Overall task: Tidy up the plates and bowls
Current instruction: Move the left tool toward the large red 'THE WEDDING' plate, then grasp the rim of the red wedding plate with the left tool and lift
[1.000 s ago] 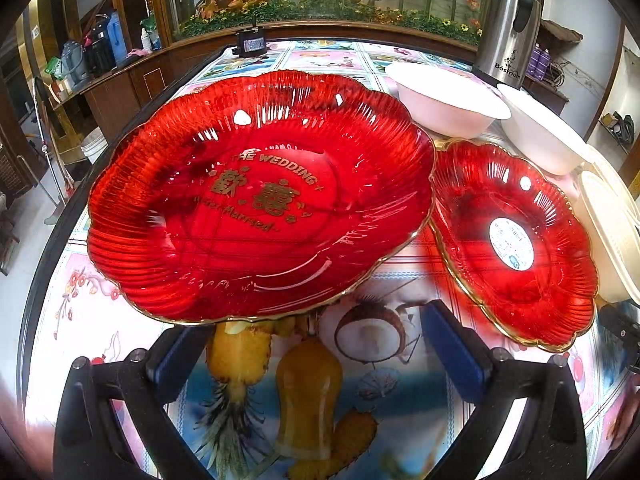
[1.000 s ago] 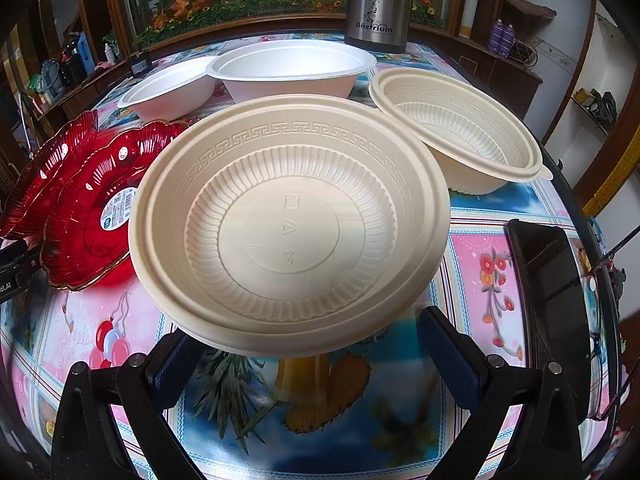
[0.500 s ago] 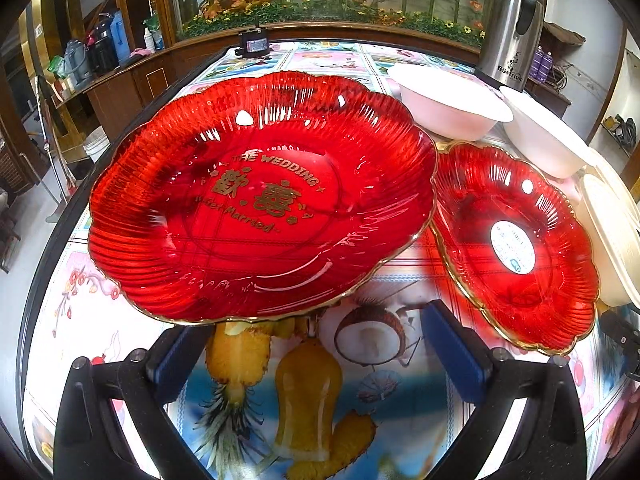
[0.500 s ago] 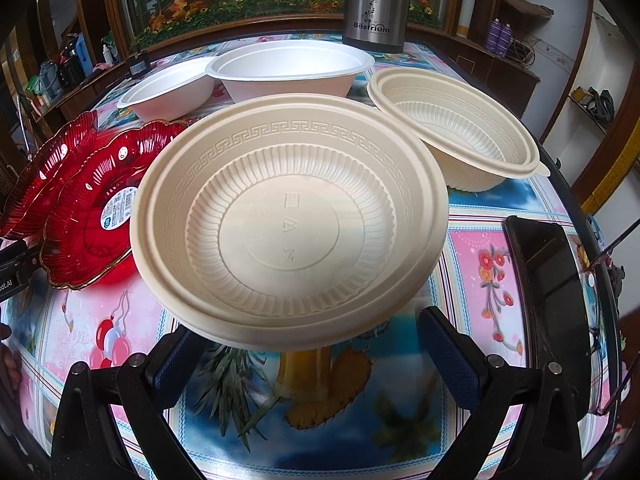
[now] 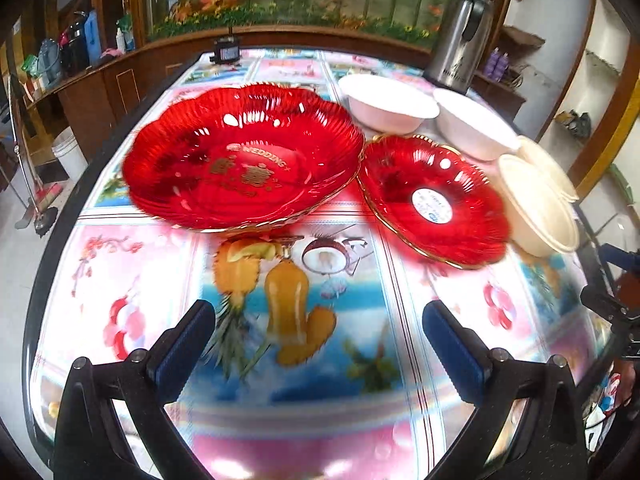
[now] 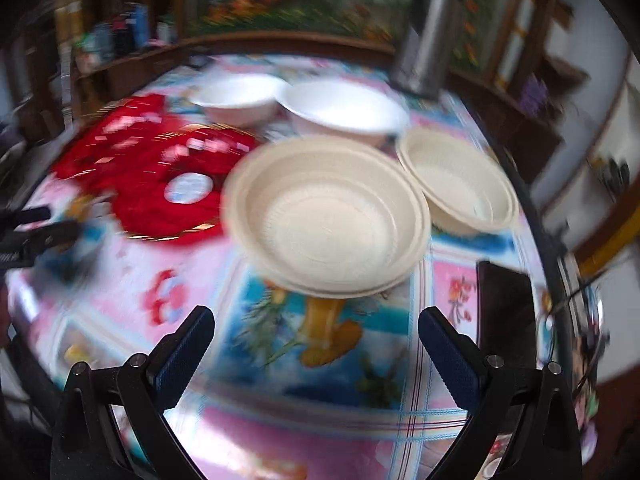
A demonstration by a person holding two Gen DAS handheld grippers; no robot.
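A large red wedding plate (image 5: 240, 156) and a smaller red plate (image 5: 432, 200) with a white sticker lie side by side on the table. Two white bowls (image 5: 388, 102) (image 5: 472, 124) stand behind them. Two cream bowls (image 6: 328, 216) (image 6: 456, 180) stand to the right; the nearer looks like two nested. My left gripper (image 5: 318, 340) is open and empty, well short of the large red plate. My right gripper (image 6: 316, 340) is open and empty, short of the near cream bowl. The right wrist view is blurred.
A steel thermos (image 5: 460, 36) stands at the table's far right. A dark phone (image 6: 504, 312) lies at the right edge near my right gripper. The patterned tablecloth (image 5: 288, 360) covers the table. Wooden cabinets ring the room.
Both grippers have pulled back from the dishes, so the plates and bowls look smaller and farther. Both stayed open. No dish has moved.
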